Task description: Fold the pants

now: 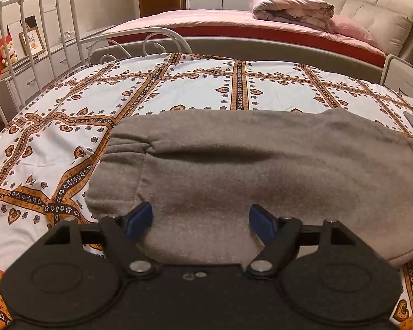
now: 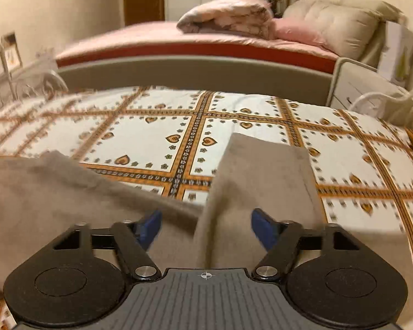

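Grey pants (image 1: 261, 170) are seen lying partly folded on the patterned bedspread (image 1: 179, 88), one leg (image 2: 261, 181) not yet squared. The left gripper (image 1: 201, 221) and right gripper (image 2: 206, 227) are held spread above the cloth, nothing pinched.

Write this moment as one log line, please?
task: fold pants | pants: grey, on patterned bedspread | left gripper: open over pants | right gripper: open over pants
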`<state>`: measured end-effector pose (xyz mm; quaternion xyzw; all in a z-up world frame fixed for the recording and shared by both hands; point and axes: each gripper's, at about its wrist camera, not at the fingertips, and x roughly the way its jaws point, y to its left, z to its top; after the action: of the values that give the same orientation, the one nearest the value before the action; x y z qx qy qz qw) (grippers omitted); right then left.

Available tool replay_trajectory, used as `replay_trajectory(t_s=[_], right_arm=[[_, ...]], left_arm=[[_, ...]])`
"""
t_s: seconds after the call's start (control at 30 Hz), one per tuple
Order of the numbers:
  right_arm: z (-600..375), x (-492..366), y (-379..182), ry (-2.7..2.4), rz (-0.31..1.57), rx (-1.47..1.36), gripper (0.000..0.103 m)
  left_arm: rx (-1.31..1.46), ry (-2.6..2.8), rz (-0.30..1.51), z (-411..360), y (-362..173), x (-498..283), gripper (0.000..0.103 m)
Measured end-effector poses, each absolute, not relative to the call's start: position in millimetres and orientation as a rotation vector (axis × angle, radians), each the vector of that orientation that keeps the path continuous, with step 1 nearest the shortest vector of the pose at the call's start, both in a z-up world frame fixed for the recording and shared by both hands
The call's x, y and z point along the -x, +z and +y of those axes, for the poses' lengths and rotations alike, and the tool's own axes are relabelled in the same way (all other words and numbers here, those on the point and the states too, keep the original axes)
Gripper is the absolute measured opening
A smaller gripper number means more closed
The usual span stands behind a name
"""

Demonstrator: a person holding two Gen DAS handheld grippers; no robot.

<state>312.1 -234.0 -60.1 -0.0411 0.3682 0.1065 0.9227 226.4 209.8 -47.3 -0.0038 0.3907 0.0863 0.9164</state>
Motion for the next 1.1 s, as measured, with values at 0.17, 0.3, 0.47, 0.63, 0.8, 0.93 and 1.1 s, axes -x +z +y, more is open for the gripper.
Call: replay_trajectory(t_s=[0.17,0.3,0.47,0.63,0.8,0.93,1.1], right_arm=[[-225,-375,-87,0.146,0.893,0.179,0.006],[-280,-354,-69,0.091,0.829,0.033,0.005],[-383,-286,-80,-0.056,0.895,-0.305,0.006],[-422,-267,-85,-0.012,0.910,-0.466,0.018],[-456,-260,-85,-0.063,0.855,-0.575,0.045],[-493,-259,-100,-0.092,0.850,-0.742,0.045],[-525,-257,-108,-0.183,0.782,-0.890,0.045]], left_arm=[[-0.010,0.178,0.810,208,-49,-228,0.072],[0.001,0.177,0.804,209,-49,-229,0.073],[0.025,0.178,0.798,212,-48,-229,0.073],[0.028,0.184,0.798,212,-48,-227,0.073],[0.015,0.186,0.797,209,-49,-227,0.073],[-0.006,0.192,0.802,205,-50,-229,0.075],[-0.010,0.204,0.809,201,-50,-233,0.079]])
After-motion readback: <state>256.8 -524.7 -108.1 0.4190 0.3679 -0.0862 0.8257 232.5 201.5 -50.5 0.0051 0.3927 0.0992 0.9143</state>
